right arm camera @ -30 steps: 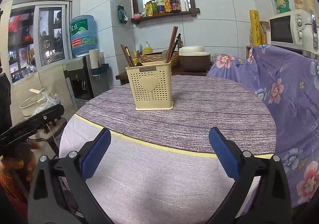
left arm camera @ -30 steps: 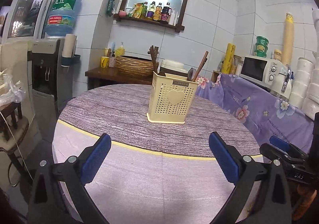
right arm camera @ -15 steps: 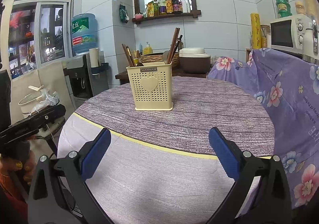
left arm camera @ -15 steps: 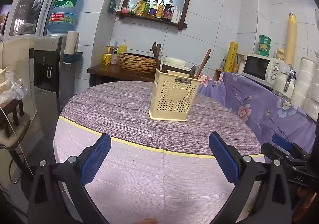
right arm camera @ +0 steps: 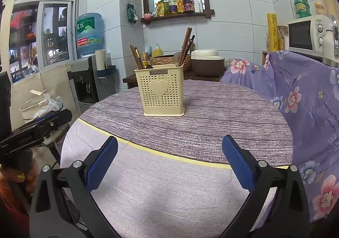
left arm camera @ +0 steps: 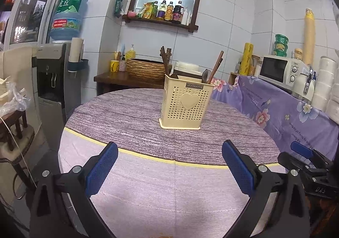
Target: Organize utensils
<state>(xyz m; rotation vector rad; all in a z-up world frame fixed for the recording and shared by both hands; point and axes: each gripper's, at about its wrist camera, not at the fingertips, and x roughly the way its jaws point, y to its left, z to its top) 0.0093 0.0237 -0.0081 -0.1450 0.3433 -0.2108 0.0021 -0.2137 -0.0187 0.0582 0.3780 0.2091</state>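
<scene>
A: From the left wrist view, where is the utensil holder (left arm camera: 185, 106)?

B: It stands upright on the round counter (left arm camera: 131, 123), ahead of the left gripper (left arm camera: 170, 162) and a little to its right, well apart from it. The blue pads (left arm camera: 101, 169) are spread wide with nothing between them. Chopsticks (left arm camera: 166, 61) rise at the holder's back left corner, and a spoon (left arm camera: 205, 75) leans with more sticks at the right. The right gripper (left arm camera: 303, 153) shows at the frame's right edge.

A: And from the right wrist?

B: The same holder (right arm camera: 162, 95) lies ahead and slightly left of the right gripper (right arm camera: 170, 162), also well apart. Its pads (right arm camera: 238, 162) are wide apart and empty too. The chopsticks (right arm camera: 136, 56) lean left, while the longer ones (right arm camera: 186, 44) lean right, all roughly upright.

A: Which is nearer?

B: I can't tell; both look about equally far. No loose utensil shows on the counter, so I'd judge the sorting done or nearly so. Any further reach would go straight forward, then down along the sticks' near-vertical axis.
</scene>
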